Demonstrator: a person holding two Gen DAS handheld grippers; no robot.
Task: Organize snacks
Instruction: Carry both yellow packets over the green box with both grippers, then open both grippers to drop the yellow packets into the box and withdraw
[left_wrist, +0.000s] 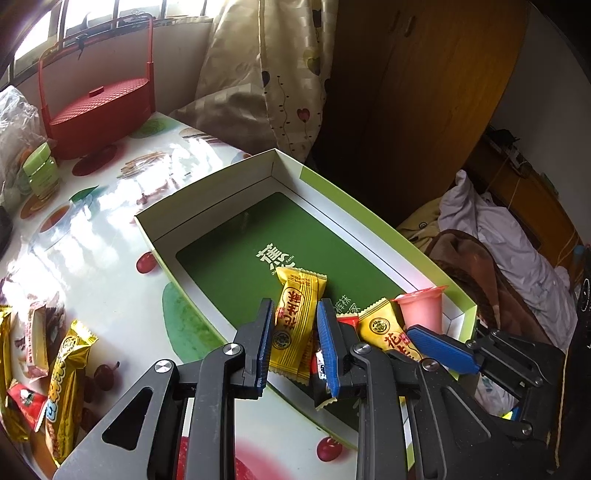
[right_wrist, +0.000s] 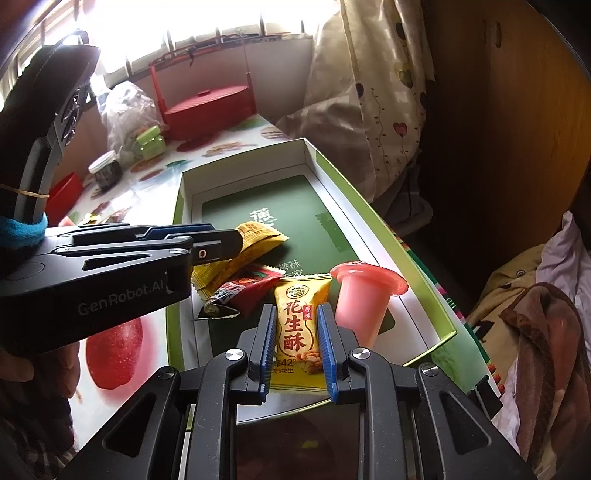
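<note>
An open green-and-white box (left_wrist: 362, 201) (right_wrist: 354, 195) lies on the fruit-print table. Over its near end my left gripper (left_wrist: 295, 328) (right_wrist: 232, 240) is shut on a yellow snack packet (left_wrist: 297, 310) (right_wrist: 258, 236). To its right my right gripper (right_wrist: 297, 343) (left_wrist: 413, 332) is shut on a yellow peanut-crisp packet (right_wrist: 299, 325) (left_wrist: 382, 330), which rests on the box floor. A red packet (right_wrist: 251, 290) lies between the two yellow ones. A pink jelly cup (right_wrist: 364, 299) (left_wrist: 423, 306) stands upside down in the box's near right corner.
Several loose snack packets (left_wrist: 66, 384) lie on the table left of the box. At the far end stand a red handled basket (left_wrist: 99, 110) (right_wrist: 210, 107), a green jar (left_wrist: 40, 170), a dark jar (right_wrist: 107, 171) and a plastic bag. A bed with blankets (left_wrist: 509, 236) borders the right.
</note>
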